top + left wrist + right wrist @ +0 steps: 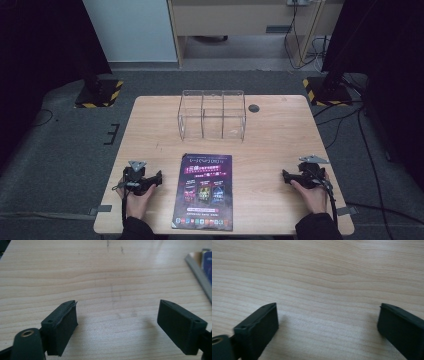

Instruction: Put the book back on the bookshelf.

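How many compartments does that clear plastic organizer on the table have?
3, side by side in the clear organizer at the table's far middle: left, centre and right. Its transparent walls may hide further dividers.

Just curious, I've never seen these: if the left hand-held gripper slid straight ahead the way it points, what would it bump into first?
Probably the purple leaflet: the left hand-held gripper points toward its near edge, open, with bare table between.

High view: overhead, facing forward and down across the whole bench (280,130). Gripper views: close above the wood, looking along their own fingers (60,327). Shared: bench surface, brochure (204,192) edge at left gripper view's right.
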Tool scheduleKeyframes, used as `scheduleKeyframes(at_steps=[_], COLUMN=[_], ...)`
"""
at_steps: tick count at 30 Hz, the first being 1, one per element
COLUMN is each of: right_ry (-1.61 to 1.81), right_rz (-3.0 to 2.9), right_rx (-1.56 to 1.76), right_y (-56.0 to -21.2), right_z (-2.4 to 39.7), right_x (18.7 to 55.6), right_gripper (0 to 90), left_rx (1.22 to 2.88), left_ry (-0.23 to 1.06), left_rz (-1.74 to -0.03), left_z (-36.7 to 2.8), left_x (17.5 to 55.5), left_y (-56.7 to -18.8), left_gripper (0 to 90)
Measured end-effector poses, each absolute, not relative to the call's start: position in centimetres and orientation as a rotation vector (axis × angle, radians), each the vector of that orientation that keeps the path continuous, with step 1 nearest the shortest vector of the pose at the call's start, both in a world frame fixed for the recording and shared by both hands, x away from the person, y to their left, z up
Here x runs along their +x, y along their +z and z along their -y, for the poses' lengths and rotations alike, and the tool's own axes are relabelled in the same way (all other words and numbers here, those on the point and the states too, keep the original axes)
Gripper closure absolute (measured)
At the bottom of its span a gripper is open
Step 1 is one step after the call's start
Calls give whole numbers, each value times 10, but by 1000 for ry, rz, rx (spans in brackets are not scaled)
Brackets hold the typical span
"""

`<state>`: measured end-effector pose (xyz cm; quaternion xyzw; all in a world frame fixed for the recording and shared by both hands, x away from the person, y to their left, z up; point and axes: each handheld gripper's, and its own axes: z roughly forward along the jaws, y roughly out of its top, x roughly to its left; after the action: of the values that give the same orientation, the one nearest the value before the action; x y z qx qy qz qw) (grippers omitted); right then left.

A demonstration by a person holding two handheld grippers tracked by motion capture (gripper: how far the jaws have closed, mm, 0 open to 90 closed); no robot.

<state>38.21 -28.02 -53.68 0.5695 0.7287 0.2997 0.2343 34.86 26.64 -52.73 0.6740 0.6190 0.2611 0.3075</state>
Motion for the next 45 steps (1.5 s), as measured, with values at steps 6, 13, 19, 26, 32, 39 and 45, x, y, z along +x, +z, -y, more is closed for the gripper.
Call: scheduleKeyframes(at_steps=[6,13,19,26,32,39,45], right_ry=[941,1050,1091,1090,1095,1148,1154], right_rz=[-1934,-1923,-1944,-1916,-1923,-1950,-2005], right_rx=[1512,1516,1479,1410,1413,1397,1348], right_y=[-521,-507,-496,-492,-494,-492,-490], right_z=[274,267,253,239,233,221,207], right_x=[371,360,355,348,347,344,343], right_gripper=[68,16,11,97,110,130,122], left_rx=[1745,1735,1751,1763,1793,1818,1819], left_ry=[659,623,605,571,544,520,474], left_rz=[-1558,-1497,-1455,-1426,-1402,-1385,-1401], left_z=[-260,-250,-241,-231,-218,-209,-207], left_x=[339,331,327,325,323,323,323], left_y=[-516,-509,-506,-506,-508,-512,-515], left_gripper=[230,274,285,301,325,360,391])
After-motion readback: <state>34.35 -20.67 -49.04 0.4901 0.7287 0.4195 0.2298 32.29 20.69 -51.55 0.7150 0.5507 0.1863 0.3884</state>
